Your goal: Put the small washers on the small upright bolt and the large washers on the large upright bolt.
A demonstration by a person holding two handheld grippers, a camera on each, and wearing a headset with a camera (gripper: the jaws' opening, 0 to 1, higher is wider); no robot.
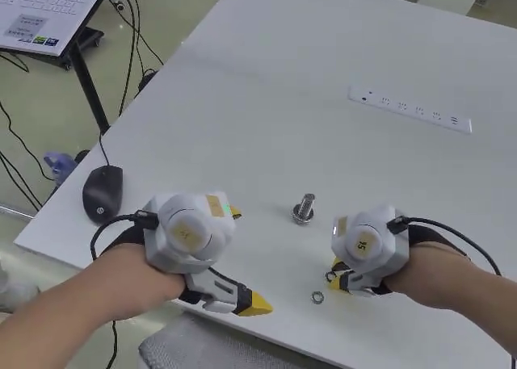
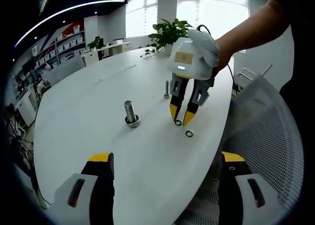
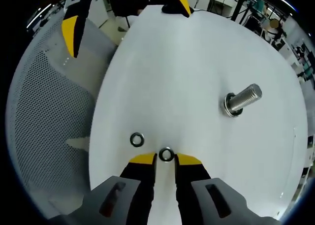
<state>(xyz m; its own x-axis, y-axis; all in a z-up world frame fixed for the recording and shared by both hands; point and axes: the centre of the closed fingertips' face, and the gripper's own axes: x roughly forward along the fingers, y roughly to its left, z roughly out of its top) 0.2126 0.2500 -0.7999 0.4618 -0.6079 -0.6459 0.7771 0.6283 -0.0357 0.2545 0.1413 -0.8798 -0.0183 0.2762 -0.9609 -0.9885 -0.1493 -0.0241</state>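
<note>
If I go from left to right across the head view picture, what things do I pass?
Laptop → mouse → left gripper → large bolt → right gripper.

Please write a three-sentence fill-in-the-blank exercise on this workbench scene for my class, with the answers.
1. The right hand-held gripper has a ____ between its tips on the table.
2. The left hand-held gripper holds its jaws wide ____.
3. The small bolt and the large bolt both stand ____.
Answers: washer; open; upright.
</note>
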